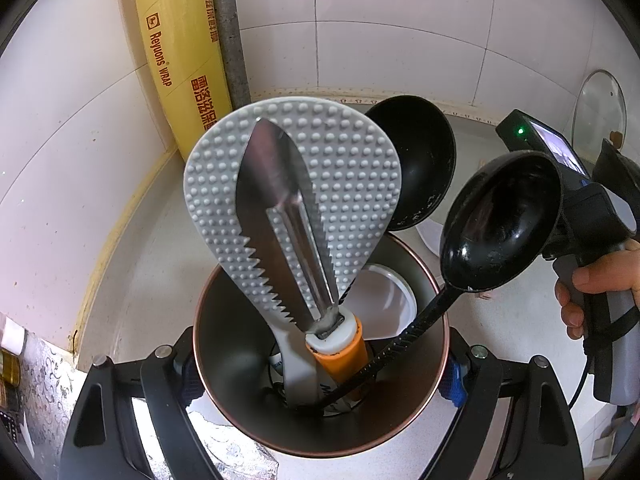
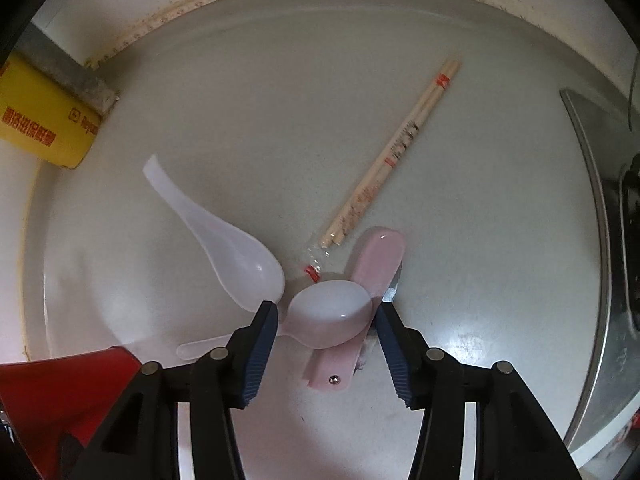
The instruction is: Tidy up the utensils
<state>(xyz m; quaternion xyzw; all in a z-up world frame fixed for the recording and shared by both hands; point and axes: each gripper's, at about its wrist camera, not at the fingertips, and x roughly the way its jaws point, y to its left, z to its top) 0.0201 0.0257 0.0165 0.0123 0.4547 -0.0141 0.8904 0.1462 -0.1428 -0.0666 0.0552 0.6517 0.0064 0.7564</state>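
Hiding most of their own handles, the utensils are standing inside a metal cup (image 1: 224,344) whose near rim is running out of the left wrist view, and the bottom of the cup is too dark to read. The left gripper (image 1: 320,372) is clamping this cup from both sides, its blue pads pressing on the outer wall. Sticking up from it are a grey studded rice paddle (image 1: 352,184), a serrated steel peeler (image 1: 268,208) with an orange handle, and a black ladle (image 1: 500,224) leaning out to the right. A second black ladle (image 1: 420,156) is showing only partly behind the paddle. A yellow roll of wrap (image 1: 180,48) is leaning in the far left corner, and at the right edge a hand (image 1: 592,284) is gripping the other tool's handle.

In the right wrist view, the right gripper (image 2: 326,316) is pointing down at the pale counter (image 2: 260,120), jaws standing apart around the bowl of a clear plastic spoon (image 2: 332,312); whether the pads are touching it is hard to tell. This spoon is lying across a pink knife (image 2: 376,260), hiding its middle. Another clear spoon (image 2: 224,244) is lying just left, and wrapped chopsticks (image 2: 396,152) are lying farther off. A red shape (image 2: 60,400) at the near left is cut off and unclear.
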